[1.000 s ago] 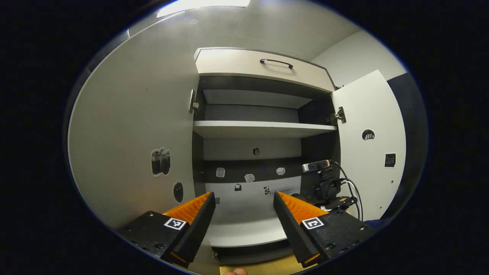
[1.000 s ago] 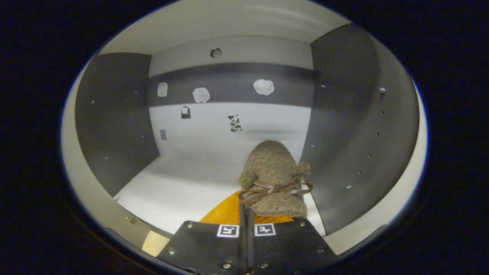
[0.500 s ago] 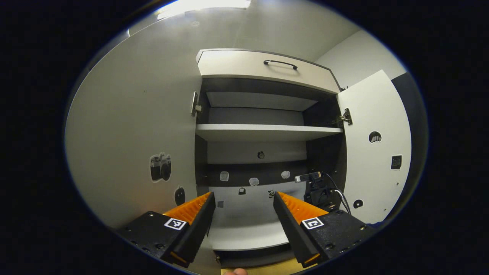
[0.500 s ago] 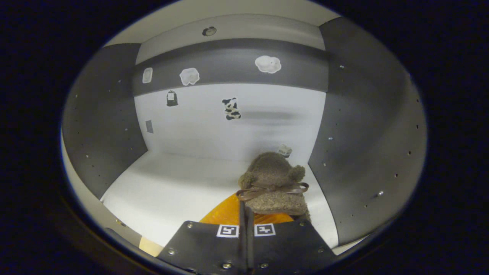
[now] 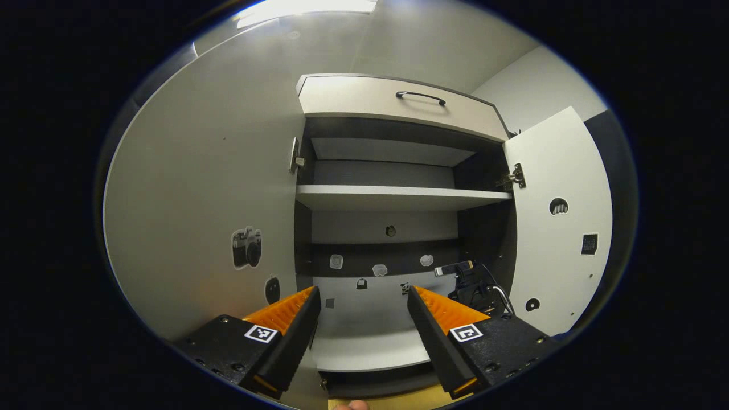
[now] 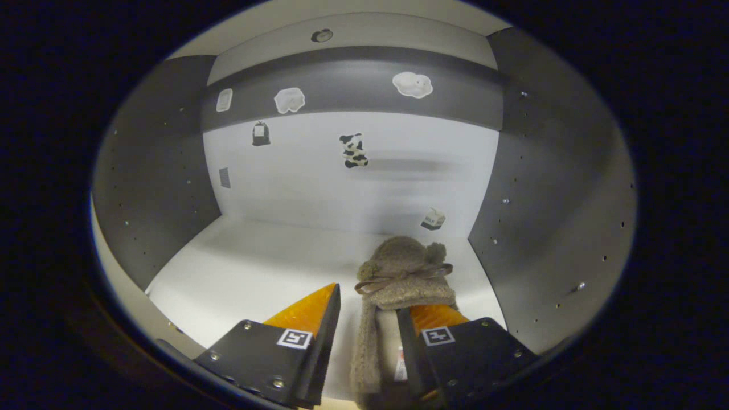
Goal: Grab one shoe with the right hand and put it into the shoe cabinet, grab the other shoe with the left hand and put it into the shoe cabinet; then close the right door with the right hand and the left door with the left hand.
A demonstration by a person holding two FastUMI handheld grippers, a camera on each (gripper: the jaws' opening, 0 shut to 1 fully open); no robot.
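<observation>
Since half a second ago the right gripper [image 6: 367,296] has gone from pressed together on the shoe's collar to spread apart; the fuzzy brown shoe [image 6: 405,273] now rests on the white bottom shelf [image 6: 245,267] of the shoe cabinet [image 5: 398,97], toward its right side near the dark side wall [image 6: 547,199]. I read that as the first shoe released and placed. One finger is inside the shoe's opening and the other outside its left edge, so I must withdraw straight back to avoid dragging it out.

My right hand is reached deep into the lower compartment, pointing at the back panel with its stickers [image 6: 353,149]. In the left gripper view I see that right tool low at the right of the compartment. My left gripper [image 5: 364,304] hangs outside the cabinet front, wide open and holding nothing, aimed at the lower compartment between the open left door [image 5: 199,199] and open right door [image 5: 561,228].

Next, as I judge: second shoe with the left, then both doors.
</observation>
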